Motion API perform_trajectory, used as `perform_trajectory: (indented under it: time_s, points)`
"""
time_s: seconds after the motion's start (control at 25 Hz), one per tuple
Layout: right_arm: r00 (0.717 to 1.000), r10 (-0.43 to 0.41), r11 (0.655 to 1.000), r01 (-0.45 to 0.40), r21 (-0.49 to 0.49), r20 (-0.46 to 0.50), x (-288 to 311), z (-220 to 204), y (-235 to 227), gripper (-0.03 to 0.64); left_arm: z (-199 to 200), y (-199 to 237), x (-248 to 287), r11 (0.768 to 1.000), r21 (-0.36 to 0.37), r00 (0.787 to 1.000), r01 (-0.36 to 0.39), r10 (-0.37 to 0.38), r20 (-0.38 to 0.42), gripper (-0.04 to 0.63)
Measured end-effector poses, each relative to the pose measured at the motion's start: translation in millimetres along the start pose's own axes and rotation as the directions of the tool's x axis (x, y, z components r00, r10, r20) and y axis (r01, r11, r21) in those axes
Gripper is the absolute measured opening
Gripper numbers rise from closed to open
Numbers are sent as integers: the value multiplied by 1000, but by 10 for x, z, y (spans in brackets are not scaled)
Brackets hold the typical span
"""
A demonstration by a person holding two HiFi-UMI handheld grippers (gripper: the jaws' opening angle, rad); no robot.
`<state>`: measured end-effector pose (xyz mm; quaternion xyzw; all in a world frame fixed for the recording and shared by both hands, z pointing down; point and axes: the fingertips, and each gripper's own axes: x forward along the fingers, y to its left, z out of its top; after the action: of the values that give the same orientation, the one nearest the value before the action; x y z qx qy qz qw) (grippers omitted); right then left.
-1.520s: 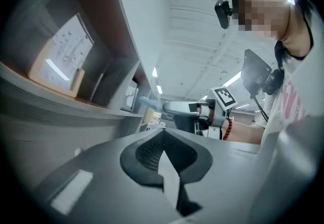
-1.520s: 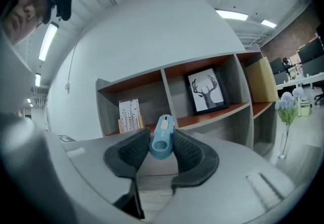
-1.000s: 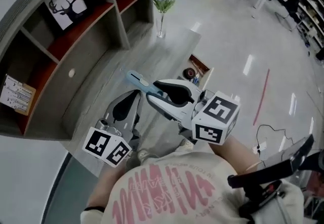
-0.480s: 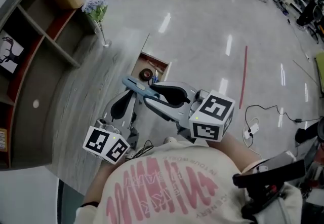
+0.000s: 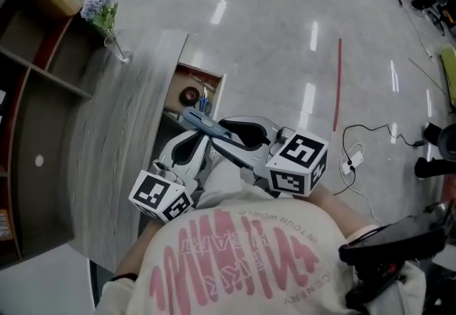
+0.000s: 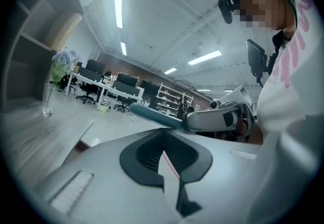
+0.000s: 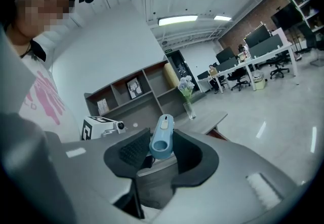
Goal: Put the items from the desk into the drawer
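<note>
My right gripper [image 5: 216, 133] is shut on a light blue handled tool [image 5: 201, 122], whose tip pokes out just in front of the open drawer [image 5: 216, 97]. In the right gripper view the blue tool [image 7: 162, 140] stands clamped between the dark pads of the right gripper [image 7: 161, 156]. My left gripper [image 5: 187, 147] hangs beside it on the left, level with the desk's [image 5: 121, 135] front edge. Seen from the left gripper view, the left gripper [image 6: 164, 155] has its pads together with nothing between them. A tape roll [image 5: 189, 95] and other small items lie in the drawer.
A glass vase of flowers [image 5: 104, 16] stands at the desk's far end. Open shelves [image 5: 35, 57] run along the wall to the left. A cable and power strip [image 5: 353, 160] lie on the shiny floor to the right. The person's shirt fills the bottom of the head view.
The view has swung round. Both grippers, the right one still holding the blue tool, have come off the desk top to the open drawer's front and sunk lower.
</note>
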<state>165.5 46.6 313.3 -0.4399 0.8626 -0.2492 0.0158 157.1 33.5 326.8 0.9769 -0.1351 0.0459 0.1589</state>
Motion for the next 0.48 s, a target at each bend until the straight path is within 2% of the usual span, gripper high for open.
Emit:
perform_trajectory:
  time_s: [0.28, 0.48]
  points:
    - [994, -46, 998, 50, 32, -94, 280, -153, -602, 146, -298, 459, 412, 997, -76, 998, 6, -11, -58, 18]
    - [984, -38, 993, 56, 100, -173, 586, -329, -1012, 146, -551, 905, 603, 982, -182, 994, -60, 42, -102, 17]
